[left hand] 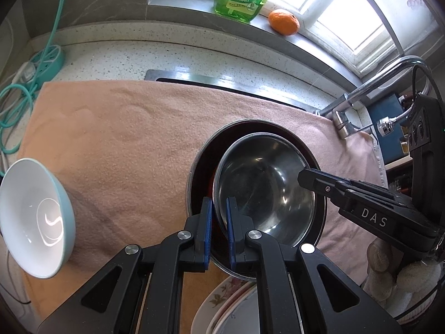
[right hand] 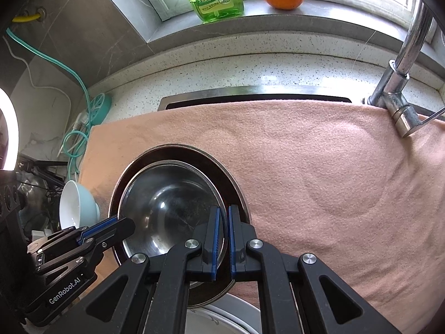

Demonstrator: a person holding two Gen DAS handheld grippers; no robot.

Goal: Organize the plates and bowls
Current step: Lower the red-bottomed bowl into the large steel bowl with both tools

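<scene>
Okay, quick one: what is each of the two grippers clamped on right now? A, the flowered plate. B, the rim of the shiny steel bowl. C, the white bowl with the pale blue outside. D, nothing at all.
B: the left gripper and the right gripper each pinch opposite sides of the rim of the shiny steel bowl, which sits tilted inside a larger dark-lined metal bowl.

Open pink towel (right hand: 319, 167) stretches clear to the right of the nested steel bowls (right hand: 172, 208) and behind them toward the sink edge. A faucet (right hand: 400, 83) blocks the far right corner; a tilted blue bowl (left hand: 36, 217) and a power strip (left hand: 47, 64) crowd the left. Floral plates (left hand: 222, 303) sit just in front of the bowls.
</scene>
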